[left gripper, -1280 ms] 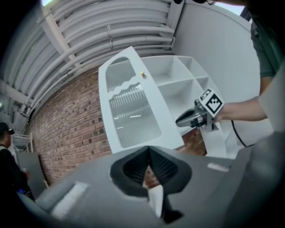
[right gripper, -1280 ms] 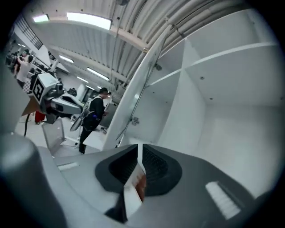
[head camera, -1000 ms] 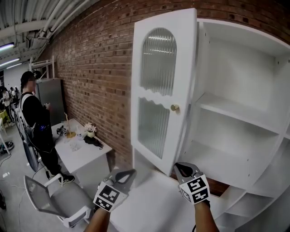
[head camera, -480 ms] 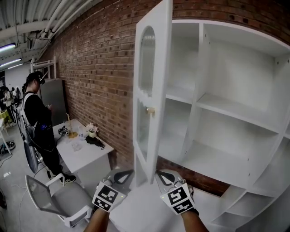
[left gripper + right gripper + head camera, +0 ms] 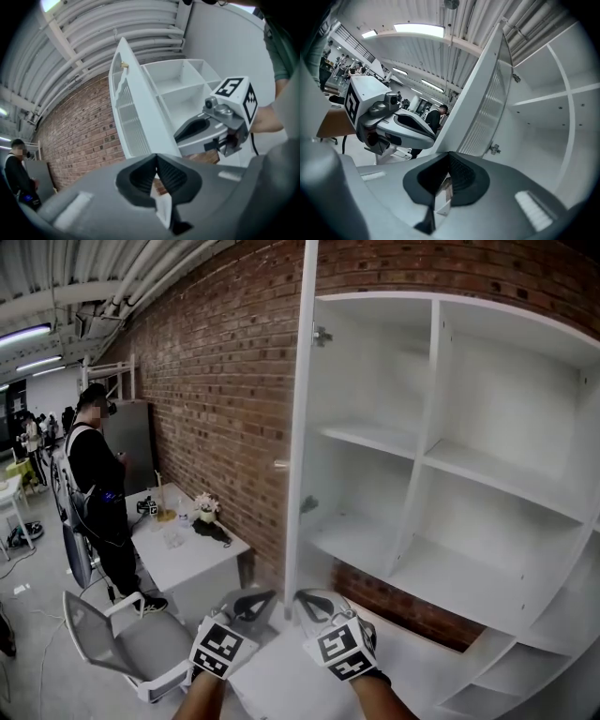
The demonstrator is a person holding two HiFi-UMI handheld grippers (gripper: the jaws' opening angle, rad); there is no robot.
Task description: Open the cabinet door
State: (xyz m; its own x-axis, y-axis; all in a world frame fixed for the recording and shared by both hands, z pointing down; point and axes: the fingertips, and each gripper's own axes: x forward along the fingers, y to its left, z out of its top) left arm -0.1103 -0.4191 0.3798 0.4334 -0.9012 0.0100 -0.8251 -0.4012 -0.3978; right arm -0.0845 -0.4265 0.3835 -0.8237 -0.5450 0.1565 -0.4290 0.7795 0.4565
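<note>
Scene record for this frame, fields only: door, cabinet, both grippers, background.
door: cabinet door swung wide open, edge-on in the head view
cabinet: white cabinet, visible shelves bare
left gripper: jaws shut, empty, left of the door's lower corner
right gripper: jaws shut, empty, right of that corner; contact unclear
background: person standing beside a table; grey chair

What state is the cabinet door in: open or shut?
Open: the door stands edge-on, well clear of the cabinet front, and the shelves inside show fully.
</note>
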